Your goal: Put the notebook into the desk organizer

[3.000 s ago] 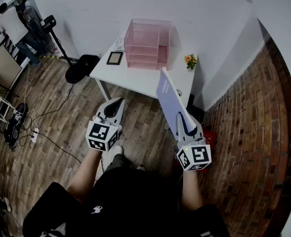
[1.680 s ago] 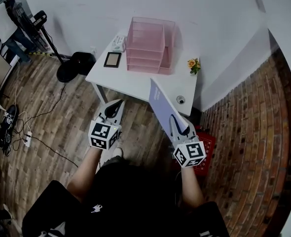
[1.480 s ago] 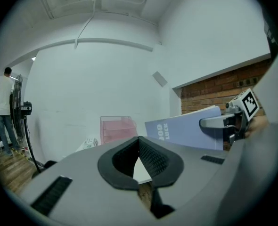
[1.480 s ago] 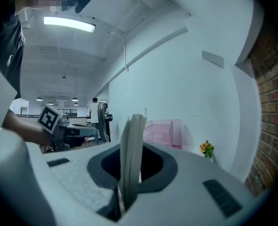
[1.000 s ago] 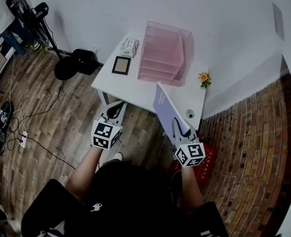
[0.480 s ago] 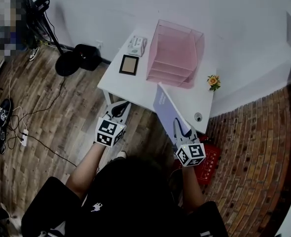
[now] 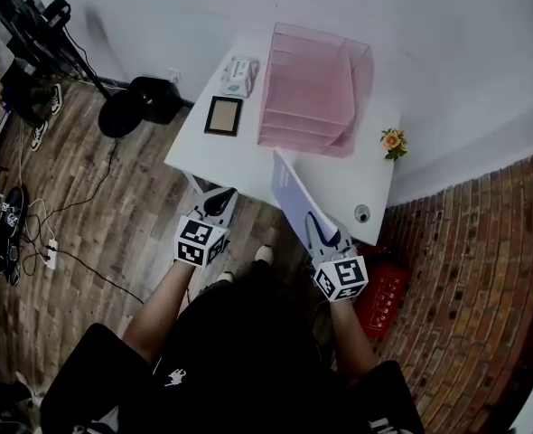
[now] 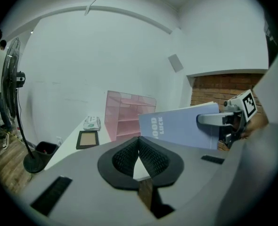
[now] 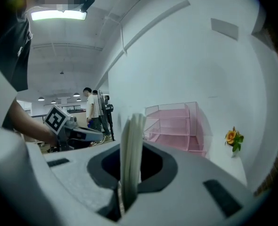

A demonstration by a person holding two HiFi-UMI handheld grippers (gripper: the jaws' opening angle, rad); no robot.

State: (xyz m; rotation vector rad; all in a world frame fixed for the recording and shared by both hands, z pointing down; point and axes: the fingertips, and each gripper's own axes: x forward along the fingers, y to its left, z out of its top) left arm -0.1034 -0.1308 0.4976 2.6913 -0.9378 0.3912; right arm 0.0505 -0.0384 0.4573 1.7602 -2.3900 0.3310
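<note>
The pale blue notebook (image 7: 292,194), with "GOOD LUCK" in white on its cover, stands on edge and tilted, clamped between the jaws of the right gripper (image 7: 317,231) over the counter's (image 7: 248,159) near edge. The pink translucent desk organizer (image 7: 310,89), three-tiered, stands on the counter beyond it, apart.

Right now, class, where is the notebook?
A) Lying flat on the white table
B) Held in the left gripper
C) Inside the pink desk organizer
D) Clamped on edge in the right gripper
D: the right gripper is shut on the notebook, holding it short of the desk organizer, while the left gripper is shut with nothing in it.
</note>
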